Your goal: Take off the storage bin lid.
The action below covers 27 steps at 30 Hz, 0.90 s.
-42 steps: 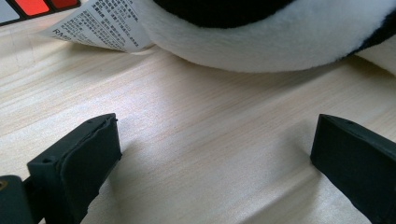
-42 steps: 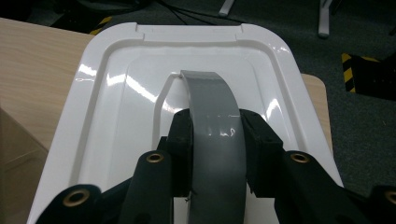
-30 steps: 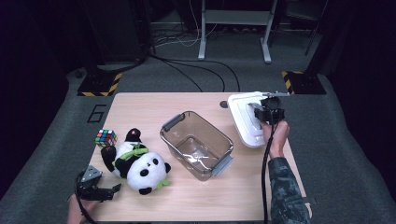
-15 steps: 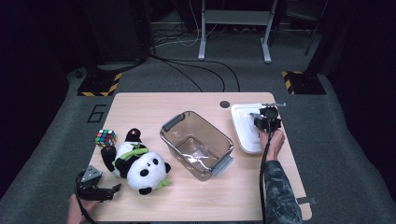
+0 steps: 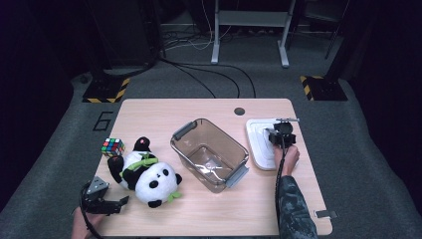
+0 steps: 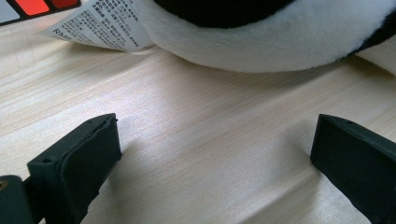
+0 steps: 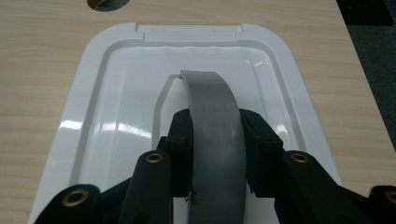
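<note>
A white lid [image 5: 258, 145] lies flat on the right side of the wooden table [image 5: 164, 114]. My right gripper [image 5: 279, 135] is shut on its grey arched handle [image 7: 212, 107], which sits pinched between the gripper [image 7: 217, 125] jaws above the lid [image 7: 116, 107]. A clear plastic box [image 5: 209, 154] with grey latches stands open in the middle. My left gripper [image 5: 117, 203] rests open at the front left, just short of a panda plush [image 5: 147, 172]. In the left gripper view the gripper [image 6: 212, 140] has bare wood between its jaws, with the plush [image 6: 261, 42] just beyond.
A colour cube [image 5: 113, 147] sits left of the plush, and its red faces [image 6: 28, 7] show beside the plush's paper tag [image 6: 102, 23]. A round cable hole [image 5: 239, 111] lies near the table's far edge. Dark carpet and cables surround the table.
The right gripper has come down with the lid, which was raised above the table's right corner and now lies flat on the wood. The left gripper has stayed still.
</note>
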Each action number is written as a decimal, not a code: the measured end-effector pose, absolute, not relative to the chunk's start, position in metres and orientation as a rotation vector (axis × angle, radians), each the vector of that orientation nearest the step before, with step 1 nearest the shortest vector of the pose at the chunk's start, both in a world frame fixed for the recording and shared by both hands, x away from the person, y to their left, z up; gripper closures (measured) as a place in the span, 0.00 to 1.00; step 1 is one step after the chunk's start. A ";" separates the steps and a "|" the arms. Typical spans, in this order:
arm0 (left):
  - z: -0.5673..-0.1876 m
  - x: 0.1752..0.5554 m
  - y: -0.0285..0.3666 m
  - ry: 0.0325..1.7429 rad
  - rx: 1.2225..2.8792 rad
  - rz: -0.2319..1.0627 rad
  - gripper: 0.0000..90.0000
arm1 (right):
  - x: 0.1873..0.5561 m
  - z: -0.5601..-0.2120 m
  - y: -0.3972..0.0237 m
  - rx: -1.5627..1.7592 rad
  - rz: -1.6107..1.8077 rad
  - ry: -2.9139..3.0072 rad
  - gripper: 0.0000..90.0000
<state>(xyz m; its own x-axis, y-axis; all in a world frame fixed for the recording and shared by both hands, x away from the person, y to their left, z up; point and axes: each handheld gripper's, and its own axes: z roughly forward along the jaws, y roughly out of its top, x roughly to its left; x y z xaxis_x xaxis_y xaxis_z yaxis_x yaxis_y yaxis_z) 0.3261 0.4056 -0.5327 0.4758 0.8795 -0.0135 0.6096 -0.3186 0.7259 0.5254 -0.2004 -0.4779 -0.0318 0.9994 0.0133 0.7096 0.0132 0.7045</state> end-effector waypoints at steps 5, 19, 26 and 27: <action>-0.532 0.326 0.406 1.228 2.052 0.508 0.02 | 0.525 -0.487 -0.200 1.745 0.738 1.800 0.74; -0.533 0.326 0.406 1.228 2.047 0.512 0.02 | 0.516 -0.486 -0.211 1.803 0.818 1.870 0.26; -0.533 0.326 0.405 1.228 2.048 0.512 0.02 | 0.493 -0.475 -0.217 1.721 0.881 1.908 0.14; -0.533 0.326 0.405 1.228 2.048 0.512 0.02 | 0.489 -0.473 -0.218 1.712 0.886 1.917 0.11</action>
